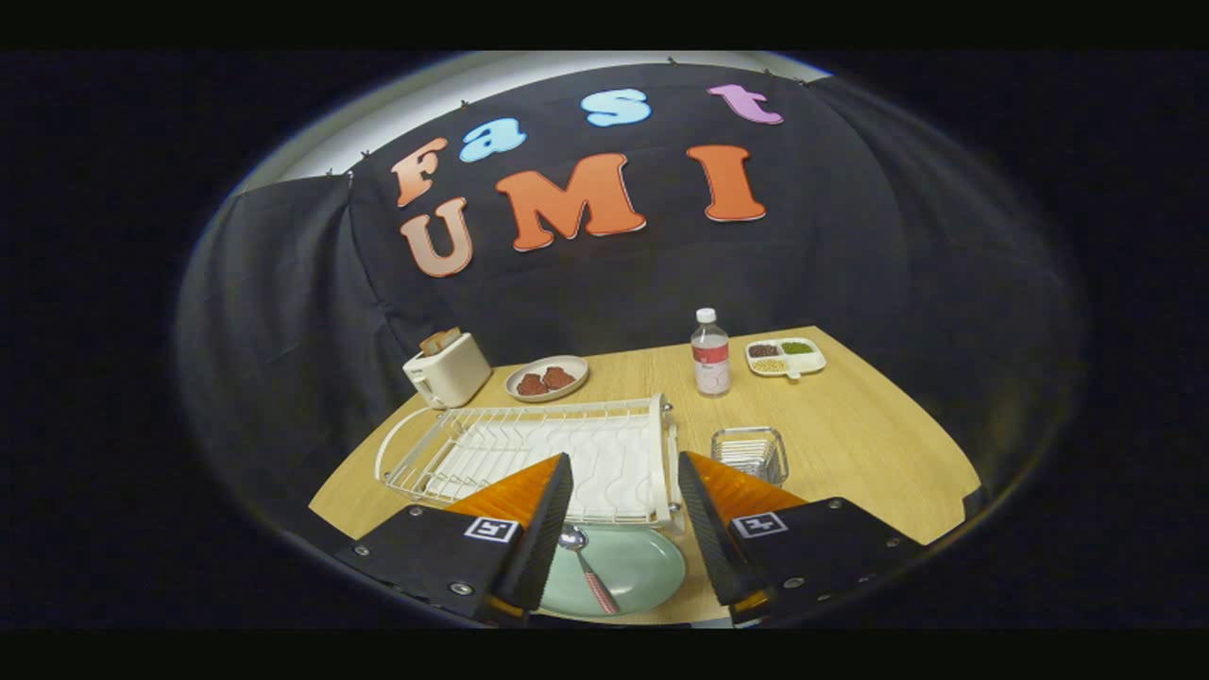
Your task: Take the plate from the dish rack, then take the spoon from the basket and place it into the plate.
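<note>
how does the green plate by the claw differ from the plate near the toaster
The pale green round plate lies between the open claw fingers, before the white wire dish rack, holding a spoon. The beige oval plate, beyond the rack, holds brown food. Both rest flat on the table.

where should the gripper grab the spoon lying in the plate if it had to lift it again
Probably by the patterned handle, around its middle, coming from above. The spoon lies flat in the green plate, bowl toward the dish rack, handle running back toward the gripper, whose fingers stand open over it. The handle is narrow and straight; fingers closing across it would fit better than on the rounded bowl.
</note>
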